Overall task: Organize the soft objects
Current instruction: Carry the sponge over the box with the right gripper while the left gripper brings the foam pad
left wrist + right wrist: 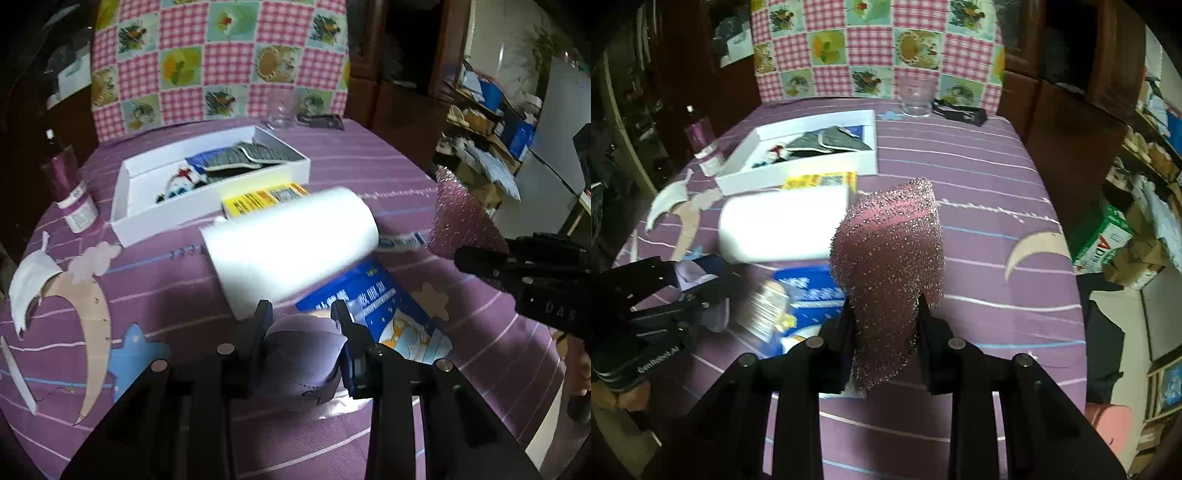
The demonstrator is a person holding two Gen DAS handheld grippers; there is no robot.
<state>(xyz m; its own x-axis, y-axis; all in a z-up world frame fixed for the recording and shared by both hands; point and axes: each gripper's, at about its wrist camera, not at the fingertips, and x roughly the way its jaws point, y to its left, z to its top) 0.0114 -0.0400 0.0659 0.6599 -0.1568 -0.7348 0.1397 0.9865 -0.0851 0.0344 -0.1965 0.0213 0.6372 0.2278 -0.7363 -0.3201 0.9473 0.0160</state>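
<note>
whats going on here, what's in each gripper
A person with a gripper in each hand is sorting soft things on a purple-covered table. The right gripper is clamped on a pink sponge, held up off the cloth. The left gripper has a pale rolled cloth item between its fingers, low over the table. A white box at the back already holds a few items; a white roll and blue packet lie in front of it.

Blue packet (397,314) half hidden under white roll (291,251).
</note>
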